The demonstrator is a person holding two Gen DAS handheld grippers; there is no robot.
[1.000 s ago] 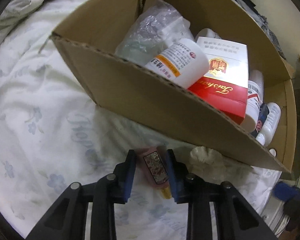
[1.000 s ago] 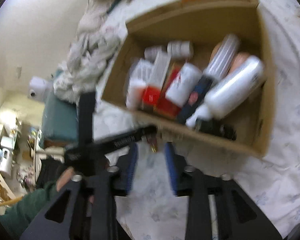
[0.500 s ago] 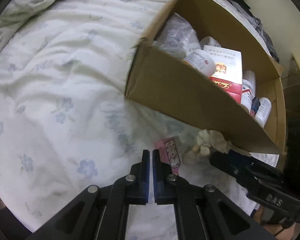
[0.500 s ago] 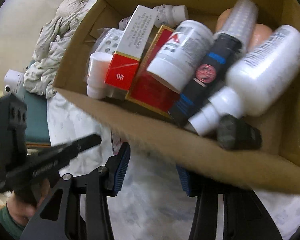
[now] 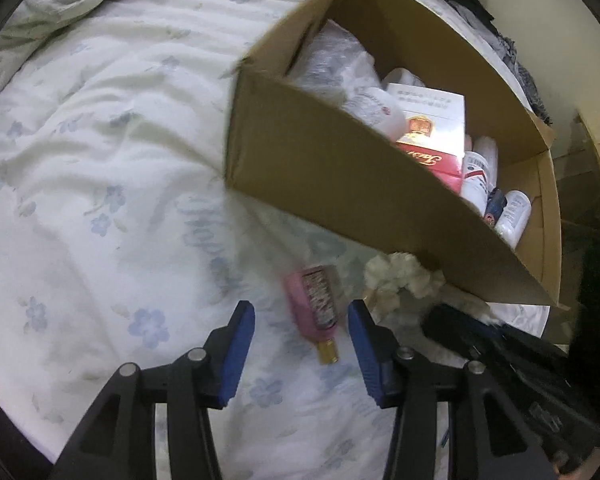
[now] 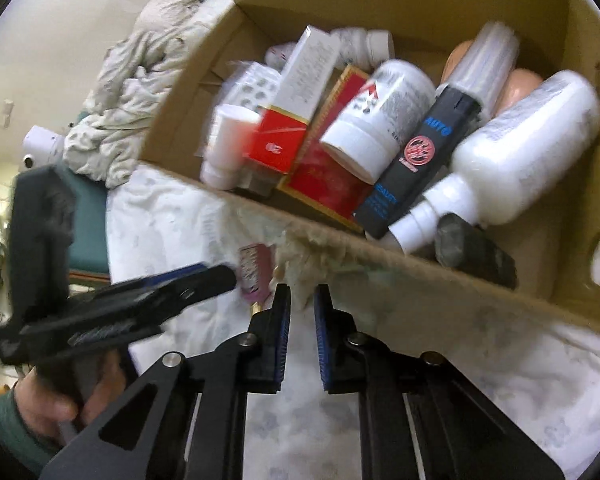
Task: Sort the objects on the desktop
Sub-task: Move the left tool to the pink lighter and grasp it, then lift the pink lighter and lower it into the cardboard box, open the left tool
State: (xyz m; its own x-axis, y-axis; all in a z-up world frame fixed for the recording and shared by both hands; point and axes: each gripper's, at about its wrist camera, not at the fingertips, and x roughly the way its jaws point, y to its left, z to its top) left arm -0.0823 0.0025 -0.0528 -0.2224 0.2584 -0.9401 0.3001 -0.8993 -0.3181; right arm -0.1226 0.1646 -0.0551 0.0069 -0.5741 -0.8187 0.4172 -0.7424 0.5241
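A small pink bottle (image 5: 316,300) with a gold cap lies on the flowered bed sheet, loose between the fingertips of my left gripper (image 5: 300,312). The jaws are opening and the blue pads stand clear of it. A crumpled white tissue wad (image 5: 400,276) rests against the cardboard box (image 5: 340,176). In the right wrist view my right gripper (image 6: 302,292) is shut on the edge of the tissue wad (image 6: 300,264), just below the box wall (image 6: 420,276). The pink bottle (image 6: 254,272) lies to its left, beside the left gripper (image 6: 208,276).
The box holds several items: white bottles (image 6: 520,160), a red and white carton (image 5: 432,136), a black tube (image 6: 416,160), and a plastic bag (image 5: 332,68). A hand (image 6: 48,400) grips the left tool. Rumpled bedding (image 6: 120,100) lies beyond the box.
The left gripper let go of the pink bottle, which now lies on the sheet, and its jaws shut and then spread again. The right gripper sank towards the tissue wad and closed.
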